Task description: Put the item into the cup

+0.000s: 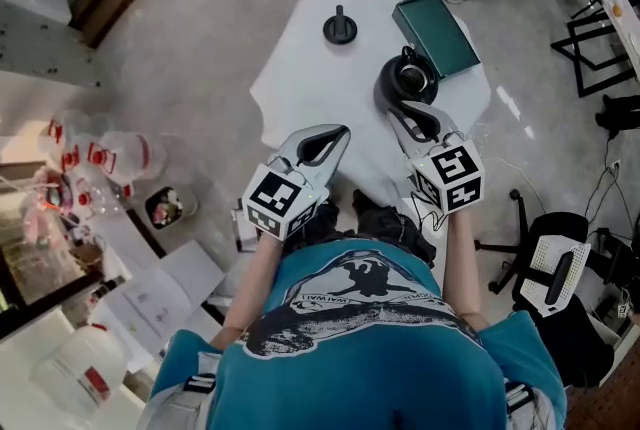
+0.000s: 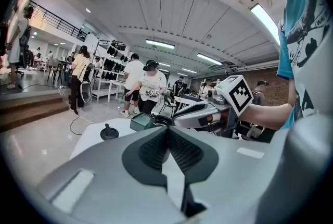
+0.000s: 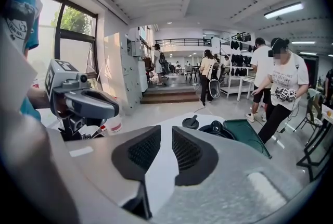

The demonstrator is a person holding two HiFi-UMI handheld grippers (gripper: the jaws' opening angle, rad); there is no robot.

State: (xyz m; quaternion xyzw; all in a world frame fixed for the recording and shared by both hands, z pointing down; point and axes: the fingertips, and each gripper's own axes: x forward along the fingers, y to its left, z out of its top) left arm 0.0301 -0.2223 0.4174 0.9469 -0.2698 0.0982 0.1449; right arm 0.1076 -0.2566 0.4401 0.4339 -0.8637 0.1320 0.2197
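Holding left claw [image 1: 340, 132] shut on nothing, right claw [image 1: 398, 110] slightly parted and empty, both above near edge of white surface [image 1: 300, 68]. Straight ahead of left claw, by far edge: knobbed black item [image 1: 339, 26], upright. Just ahead of right claw: black cup [image 1: 405, 78].

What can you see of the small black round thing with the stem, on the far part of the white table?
The black disc is a flat round base with a short stem standing upright at its middle. It looks like matte plastic or rubber. It sits on the white table near the far edge, left of the green tray and apart from the black cup. Only the table touches it.
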